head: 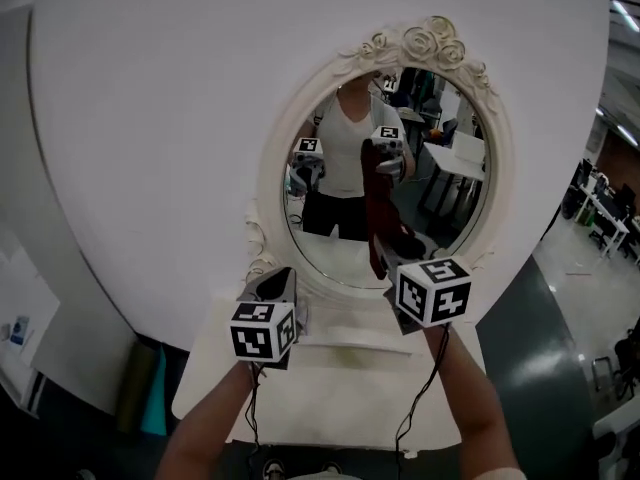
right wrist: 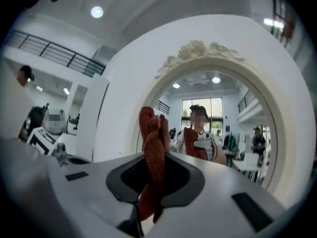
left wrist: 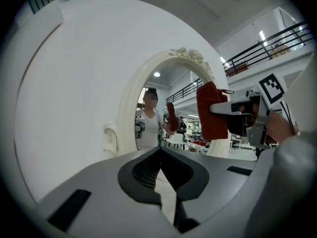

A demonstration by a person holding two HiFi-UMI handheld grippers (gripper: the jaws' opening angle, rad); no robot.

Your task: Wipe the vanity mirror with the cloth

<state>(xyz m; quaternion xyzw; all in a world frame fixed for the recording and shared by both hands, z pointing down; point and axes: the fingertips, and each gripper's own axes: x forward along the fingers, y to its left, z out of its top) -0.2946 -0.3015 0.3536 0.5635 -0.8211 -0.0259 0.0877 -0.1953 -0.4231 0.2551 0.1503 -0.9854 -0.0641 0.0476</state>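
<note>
nearest to us, below the mirror (head: 272, 168), the left gripper (head: 278, 276) sits by the lower left of its frame. its jaws are closed together with nothing between them, so we judge it idle. the right gripper (right wrist: 148, 182) is just right of it, under the mirror's lower edge. its jaws are clamped on the red cloth (right wrist: 154, 152), which stands up out of them in a bunched fold. the cloth rises in front of the lower middle of the mirror's glass. from the left gripper view it looks apart from its own reflection, so we take it as held just off the glass, not pressed on it. we read the step in hand as bringing the cloth to the mirror, with wiping itself not yet under way. the next move calls for pushing the cloth forward until its fold meets the glass. then it must sweep across the oval while staying inside the carved frame, with a grip firm enough that the cloth does not slip out. beneath the mirror lies the white vanity top (head: 330, 368), and behind the mirror stands a large round white panel (head: 150, 118). counted: two grippers, one cloth, one mirror, one vanity top, one panel. the second cloth and grippers inside the glass are only reflections.
</note>
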